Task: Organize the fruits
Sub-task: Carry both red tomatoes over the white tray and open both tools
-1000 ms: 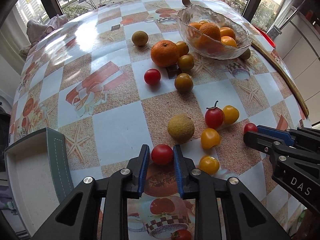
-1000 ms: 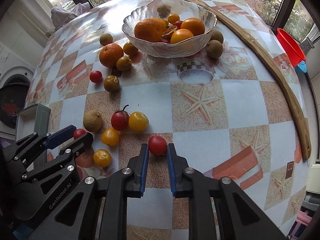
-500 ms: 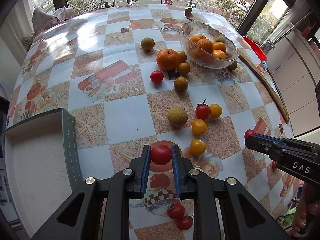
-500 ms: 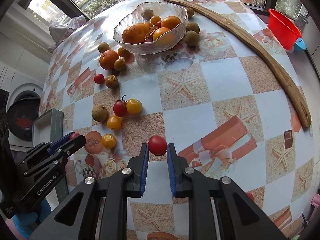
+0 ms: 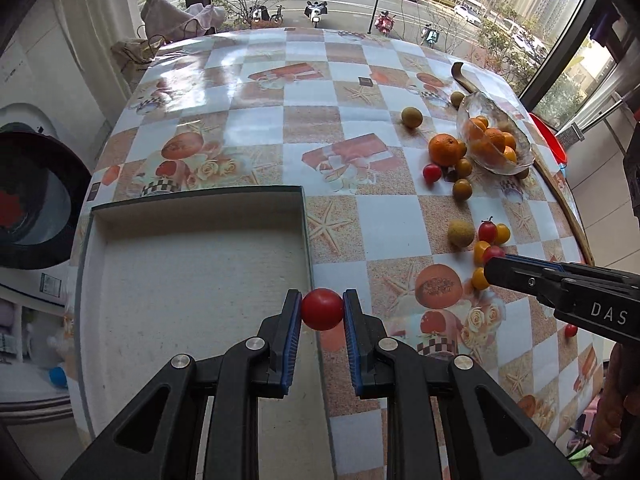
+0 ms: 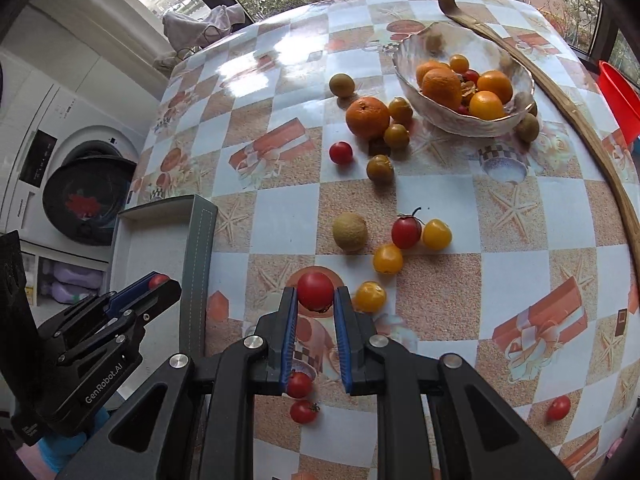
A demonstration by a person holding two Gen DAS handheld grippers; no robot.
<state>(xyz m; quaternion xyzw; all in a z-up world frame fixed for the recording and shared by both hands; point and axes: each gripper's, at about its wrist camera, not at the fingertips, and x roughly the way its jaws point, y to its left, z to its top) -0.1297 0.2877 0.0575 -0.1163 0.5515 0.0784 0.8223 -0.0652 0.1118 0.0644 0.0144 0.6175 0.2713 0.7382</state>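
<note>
Left gripper (image 5: 322, 314) clamped on red tomato (image 5: 322, 309) at tray (image 5: 192, 280) edge; right gripper (image 6: 316, 300) clamped on second tomato (image 6: 315, 290), right of tray.

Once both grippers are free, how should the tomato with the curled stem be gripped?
Grip the stemmed red tomato across its round middle, coming from above. A yellow tomato touches its right side and the stem sticks out at the top right, so set the fingers front-and-back and clear of the stem.

red tomato (image 5: 322, 309); blue jaws pads (image 5: 295, 338); orange-white checked tablecloth (image 5: 256, 128); grey-rimmed white box (image 5: 192, 280).
</note>
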